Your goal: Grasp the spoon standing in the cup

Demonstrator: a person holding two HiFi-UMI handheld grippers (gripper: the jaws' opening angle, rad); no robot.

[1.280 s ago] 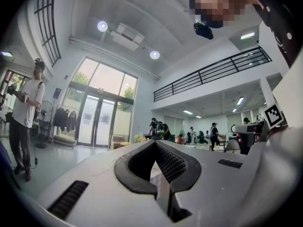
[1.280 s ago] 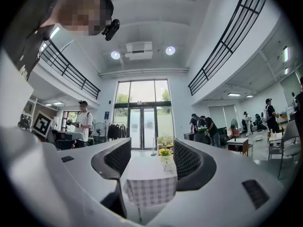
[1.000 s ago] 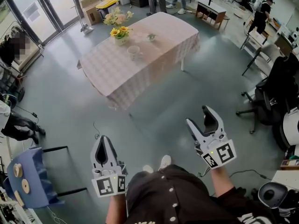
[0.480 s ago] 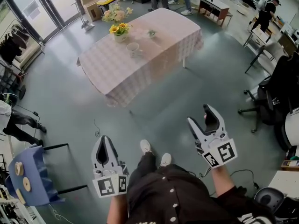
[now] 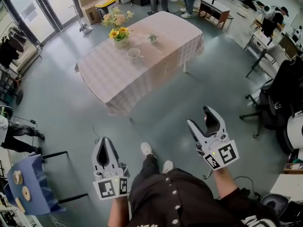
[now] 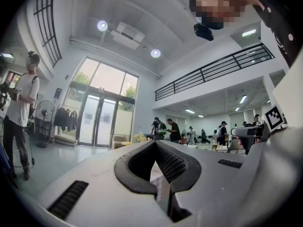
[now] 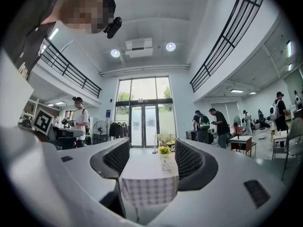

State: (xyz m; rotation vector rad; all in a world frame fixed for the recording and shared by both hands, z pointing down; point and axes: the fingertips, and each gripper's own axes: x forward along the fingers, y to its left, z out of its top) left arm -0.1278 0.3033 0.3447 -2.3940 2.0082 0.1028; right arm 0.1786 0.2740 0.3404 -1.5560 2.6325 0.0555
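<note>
A white cup (image 5: 134, 55) stands on the checked tablecloth of the table (image 5: 156, 60), several steps ahead of me. At this distance I cannot make out the spoon in it. Behind the cup are a vase of yellow flowers (image 5: 119, 35) and a small plant (image 5: 152, 38). My left gripper (image 5: 105, 142) hangs low at the left with its jaws together and empty. My right gripper (image 5: 201, 117) is held low at the right, open and empty. In the right gripper view the table (image 7: 147, 183) and the flowers (image 7: 164, 151) show between the open right gripper's (image 7: 147, 162) pads. The left gripper's (image 6: 154, 145) tips meet.
Grey floor lies between me and the table. A blue chair (image 5: 28, 186) stands at the near left, and a black office chair (image 5: 277, 103) and desks at the right. A thin cable (image 5: 96, 134) lies on the floor. People stand beyond the table, near glass doors (image 5: 45, 6).
I have stepped forward, so the table sits slightly nearer and shifted in view. Both grippers kept their pose, left shut and right open.
</note>
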